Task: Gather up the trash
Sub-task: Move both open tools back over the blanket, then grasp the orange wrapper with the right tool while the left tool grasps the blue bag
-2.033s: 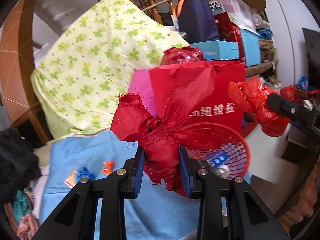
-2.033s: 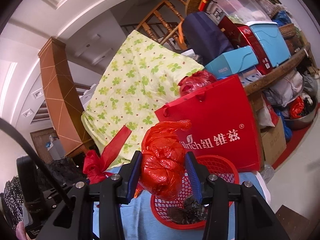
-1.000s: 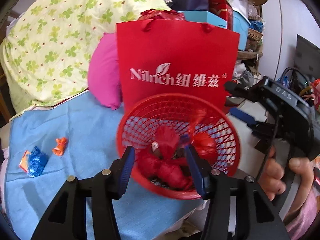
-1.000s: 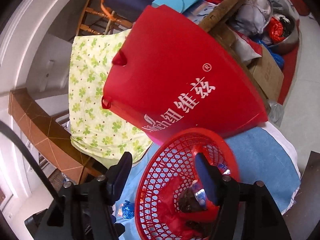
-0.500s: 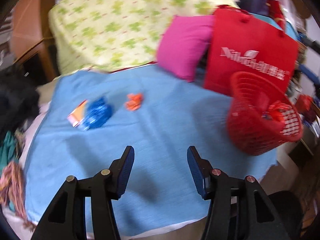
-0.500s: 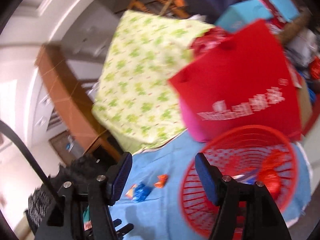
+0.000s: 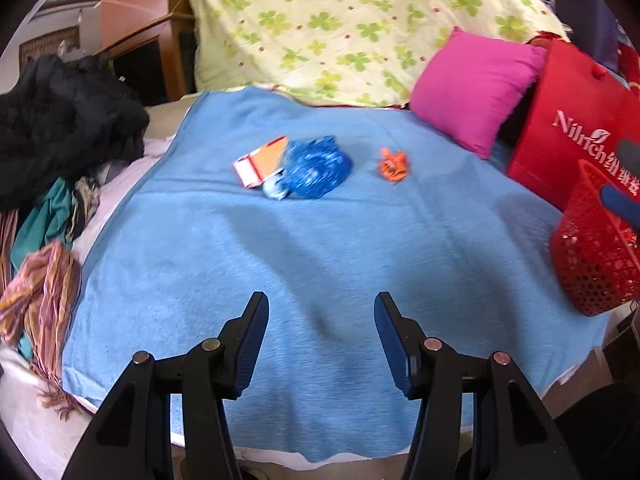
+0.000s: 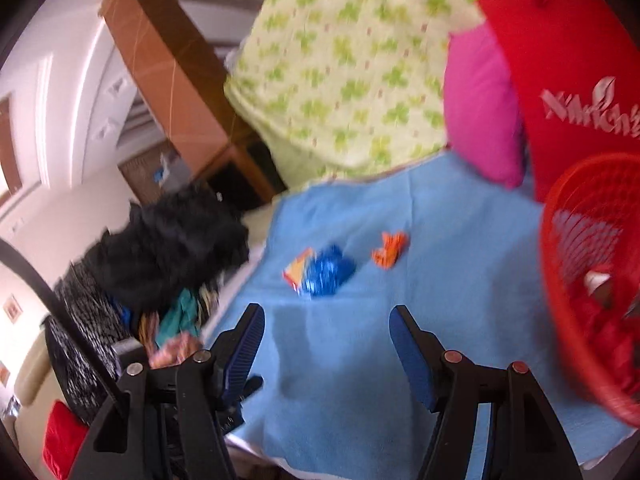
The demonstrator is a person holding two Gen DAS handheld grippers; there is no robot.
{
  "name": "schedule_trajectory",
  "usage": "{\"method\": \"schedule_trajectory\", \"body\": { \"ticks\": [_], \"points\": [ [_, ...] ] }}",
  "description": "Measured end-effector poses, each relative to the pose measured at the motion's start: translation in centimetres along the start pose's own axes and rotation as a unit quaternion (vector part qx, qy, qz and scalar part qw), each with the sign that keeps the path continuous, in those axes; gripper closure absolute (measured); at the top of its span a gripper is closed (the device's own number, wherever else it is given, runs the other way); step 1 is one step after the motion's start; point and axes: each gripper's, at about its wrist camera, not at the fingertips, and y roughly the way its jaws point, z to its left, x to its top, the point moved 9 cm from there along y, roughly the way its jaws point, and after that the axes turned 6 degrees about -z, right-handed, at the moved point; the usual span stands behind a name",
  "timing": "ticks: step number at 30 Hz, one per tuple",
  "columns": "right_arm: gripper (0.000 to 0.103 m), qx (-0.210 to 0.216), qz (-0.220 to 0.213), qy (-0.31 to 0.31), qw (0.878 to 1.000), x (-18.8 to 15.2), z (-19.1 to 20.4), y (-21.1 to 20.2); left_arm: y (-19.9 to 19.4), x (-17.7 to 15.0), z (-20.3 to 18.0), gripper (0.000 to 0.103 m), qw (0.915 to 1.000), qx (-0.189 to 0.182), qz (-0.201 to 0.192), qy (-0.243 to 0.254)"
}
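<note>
The left gripper (image 7: 320, 336), jaws apart and empty, hovers low in the frame, with the blue wrapper (image 7: 316, 170) and orange scrap (image 7: 394, 165) lying above it on the blue cloth (image 7: 320, 260).

Black left gripper (image 7: 320, 336) & right gripper (image 8: 326, 338), blue ribbed pads, silver screws.

Wrappers (image 7: 312, 168) on blanket (image 7: 280, 280), basket (image 7: 592, 256) right, pillow (image 7: 476, 80) behind, clothes (image 7: 60, 120) left

red basket (image 7: 592, 256): cut by right edge | basket contents (image 8: 600, 304): blurred, unidentifiable
</note>
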Motion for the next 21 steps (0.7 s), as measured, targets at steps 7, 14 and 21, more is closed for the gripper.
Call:
{"method": "schedule_trajectory", "body": {
  "ticks": [7,14,21],
  "points": [
    [0.034,-0.018,0.063,-0.003,0.998,-3.7,-1.5,5.1,2.2,-1.5,2.6,0.047,0.9994,0.013,0.024,-0.02],
    [0.034,-0.018,0.088,0.012,0.996,-3.8,-2.4,8.6,3.7,-0.1,4.7,0.047,0.9984,0.023,0.025,-0.046],
    [0.034,-0.028,0.09,0.044,0.995,-2.2,-3.8,13.3,6.6,2.7,6.1,0.047,0.9984,0.022,0.018,-0.048]
  ]
}}
